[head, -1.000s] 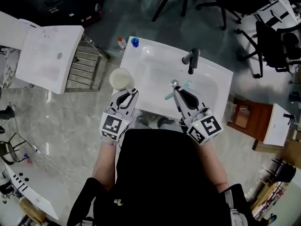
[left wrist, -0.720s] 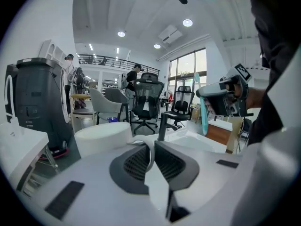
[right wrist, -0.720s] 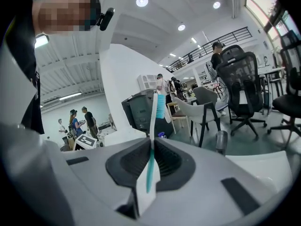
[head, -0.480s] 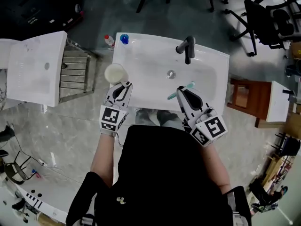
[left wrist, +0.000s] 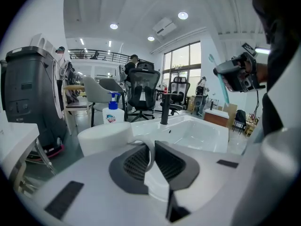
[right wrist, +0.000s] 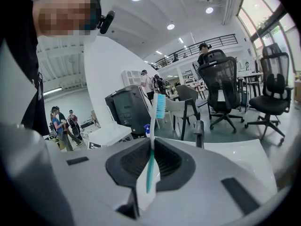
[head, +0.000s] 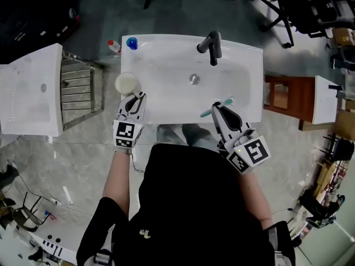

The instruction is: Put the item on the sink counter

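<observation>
At the sink's (head: 250, 60) left rim, in the head view, the left tongs (head: 135, 97) reach a white cup (head: 126, 83) that appears to rest on the flat counter strip beside the basin, likely a safe spot away from the bowl. The right tongs (head: 217, 106) hold a teal-and-white toothbrush (head: 206, 113) crosswise over the basin's near edge, not yet laid on any flat surface. The faucet (head: 211, 44) stands at the far rim, well apart from both.

Looking along the left tongs (left wrist: 152, 146), the pads are nearly together, pinching the cup's thin handle (left wrist: 151, 155), with the cup body (left wrist: 103, 136) just beyond them. Gripping the handle probably keeps the cup upright. A soap bottle (left wrist: 113, 113) stands farther back.

Looking along the right tongs (right wrist: 151, 142), the pads are pressed together on the toothbrush (right wrist: 150, 168) at its handle, bristles pointing up and away. That mid-handle pinch should keep the brush from swinging until it is set down.
</observation>
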Demonstrator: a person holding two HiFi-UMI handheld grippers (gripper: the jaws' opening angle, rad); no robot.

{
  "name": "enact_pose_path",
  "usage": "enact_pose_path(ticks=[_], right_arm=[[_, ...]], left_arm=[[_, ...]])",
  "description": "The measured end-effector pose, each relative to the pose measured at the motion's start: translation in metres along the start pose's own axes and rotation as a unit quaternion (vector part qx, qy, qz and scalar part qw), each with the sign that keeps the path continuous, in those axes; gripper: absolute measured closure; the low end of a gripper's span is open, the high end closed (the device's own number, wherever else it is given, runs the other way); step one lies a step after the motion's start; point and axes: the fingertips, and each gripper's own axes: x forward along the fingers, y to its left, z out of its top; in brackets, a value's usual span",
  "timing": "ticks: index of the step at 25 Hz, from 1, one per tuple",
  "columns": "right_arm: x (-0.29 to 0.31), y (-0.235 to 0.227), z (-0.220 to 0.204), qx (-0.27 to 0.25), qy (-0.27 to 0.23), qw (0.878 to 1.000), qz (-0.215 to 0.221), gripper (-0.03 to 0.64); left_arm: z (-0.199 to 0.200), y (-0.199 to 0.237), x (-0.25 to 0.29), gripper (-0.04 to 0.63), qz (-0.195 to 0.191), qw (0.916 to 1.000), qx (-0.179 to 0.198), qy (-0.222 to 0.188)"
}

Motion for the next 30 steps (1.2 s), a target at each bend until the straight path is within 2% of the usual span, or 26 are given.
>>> enact_pose_path(ticks=[8, 12, 30], right_arm=[[-0.007, -0.006, -0.006, 0.005, 0.006, 1.0, -0.025, 0.571], [-0.008, -0.009, -0.008, 0.006, 0.009, 0.999, -0.03, 0.571], [-0.011, -0.008, -0.01, 0.007, 0.01, 0.999, -0.037, 0.571]], left_arm=[[-0.018, 0.0, 0.012, 0.546, -0.016, 0.9996, 0.022, 0.0], [-0.019, 0.0, 0.016, 0.546, -0.018, 0.9996, 0.022, -0.008], [-0.035, 0.006, 0.026, 0.544, -0.006, 0.9999, 0.011, 0.005]])
